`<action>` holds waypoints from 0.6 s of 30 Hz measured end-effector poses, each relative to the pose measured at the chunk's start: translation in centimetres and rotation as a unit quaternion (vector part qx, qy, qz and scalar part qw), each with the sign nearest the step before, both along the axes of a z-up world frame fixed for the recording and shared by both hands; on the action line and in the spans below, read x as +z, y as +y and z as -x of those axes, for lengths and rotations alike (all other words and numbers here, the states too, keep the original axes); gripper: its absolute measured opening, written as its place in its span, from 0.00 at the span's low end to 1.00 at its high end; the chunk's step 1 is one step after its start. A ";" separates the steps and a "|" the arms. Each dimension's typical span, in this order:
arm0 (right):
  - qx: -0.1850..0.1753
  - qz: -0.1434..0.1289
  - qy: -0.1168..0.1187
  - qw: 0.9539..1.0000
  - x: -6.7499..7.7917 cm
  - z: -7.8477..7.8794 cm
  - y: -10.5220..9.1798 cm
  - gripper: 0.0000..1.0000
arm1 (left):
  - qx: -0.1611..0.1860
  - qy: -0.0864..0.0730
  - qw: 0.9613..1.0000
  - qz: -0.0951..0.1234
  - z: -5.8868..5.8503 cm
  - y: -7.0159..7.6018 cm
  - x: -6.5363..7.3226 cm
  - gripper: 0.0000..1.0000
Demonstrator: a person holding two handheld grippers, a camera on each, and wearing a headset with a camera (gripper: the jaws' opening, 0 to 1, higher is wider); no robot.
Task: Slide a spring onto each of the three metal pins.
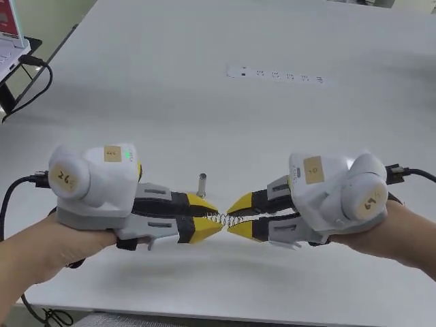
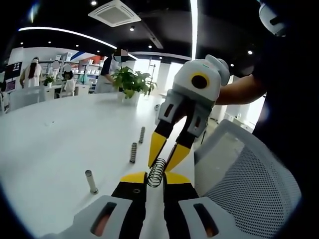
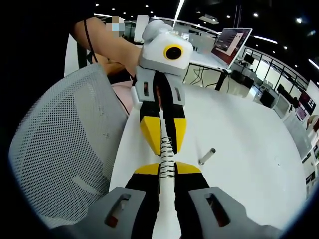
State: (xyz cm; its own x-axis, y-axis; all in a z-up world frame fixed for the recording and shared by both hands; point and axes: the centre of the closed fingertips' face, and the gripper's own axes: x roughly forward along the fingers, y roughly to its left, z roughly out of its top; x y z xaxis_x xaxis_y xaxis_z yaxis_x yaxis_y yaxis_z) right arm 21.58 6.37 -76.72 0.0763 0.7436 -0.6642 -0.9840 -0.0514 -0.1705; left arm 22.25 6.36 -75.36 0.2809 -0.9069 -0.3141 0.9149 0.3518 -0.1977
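Steel wire, probably: light, bendy, apt to kink. Clenching the spring (image 1: 229,219) at either end with left claw (image 2: 155,178) and right claw (image 3: 168,169), just above the bench (image 1: 204,102). Better pinched near one end for the bare pin (image 2: 91,181).

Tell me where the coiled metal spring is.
Head view, centre: the coiled metal spring bridges the left gripper and right gripper, held by both.
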 end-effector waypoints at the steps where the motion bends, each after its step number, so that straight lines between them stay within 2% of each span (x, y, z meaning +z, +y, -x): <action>1: 0.002 0.001 -0.001 1.000 0.0 0.0 0.0 0.07 | -0.003 -0.001 1.000 0.001 0.1 0.0 0.1 0.03; 11: 0.011 0.007 0.001 1.000 -0.1 0.4 -0.2 0.07 | -0.019 -0.016 1.000 -0.003 0.5 -0.2 0.2 0.02; 14: 0.003 0.004 0.007 1.000 -0.1 0.3 -0.2 0.08 | -0.018 -0.015 1.000 0.000 0.5 -0.2 0.2 0.02; 16: -0.016 -0.001 0.020 1.000 0.0 0.1 -0.3 0.08 | -0.017 -0.013 1.000 0.001 0.5 -0.2 0.3 0.02; 18: -0.021 -0.008 0.029 0.999 0.1 0.1 -0.4 0.09 | -0.016 -0.014 1.000 0.000 0.5 -0.1 0.2 0.02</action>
